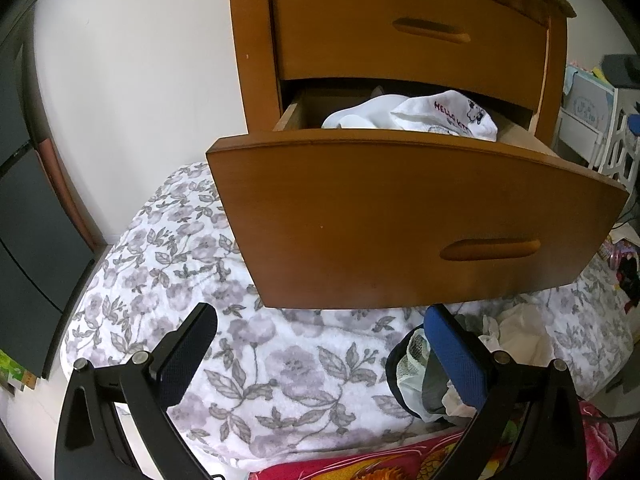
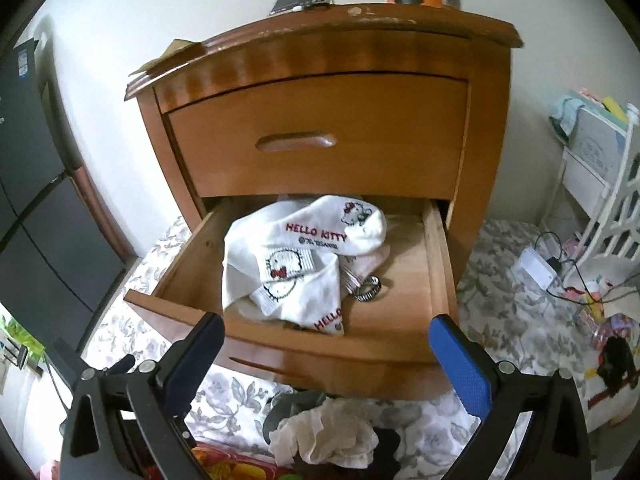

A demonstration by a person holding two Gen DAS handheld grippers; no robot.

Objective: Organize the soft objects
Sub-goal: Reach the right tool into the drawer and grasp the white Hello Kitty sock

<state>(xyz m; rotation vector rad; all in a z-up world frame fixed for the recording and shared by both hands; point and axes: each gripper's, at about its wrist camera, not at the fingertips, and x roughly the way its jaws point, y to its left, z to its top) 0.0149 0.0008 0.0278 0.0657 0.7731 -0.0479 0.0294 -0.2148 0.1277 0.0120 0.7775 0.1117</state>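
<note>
1. Here, at far left, a dark cabinet (image 1: 28,240) stands against the white wall.
2. Left tool (image 1: 320,328): fingers spread wide, holding nothing, hovering above the floral blanket (image 1: 248,380) on the bed, below the drawer front.
3. Right tool (image 2: 326,332): fingers likewise spread apart, empty, positioned in front of the open lower drawer (image 2: 400,292) of the wooden nightstand (image 2: 320,136).
4. White Hello Kitty socks (image 2: 304,256) lie piled inside the drawer, toward its left and back; a dark ring-shaped item (image 2: 368,290) rests just beside them on the drawer floor.
5. Upper drawer (image 2: 316,136) is closed.
6. A heap of loose soft garments (image 2: 332,436), cream, grey and black, sits on the blanket below the drawer front, between the right tool's fingers in its view.
7. Far right: a white shelf unit (image 2: 600,184) with cables and a white adapter (image 2: 536,270) nearby.
</note>
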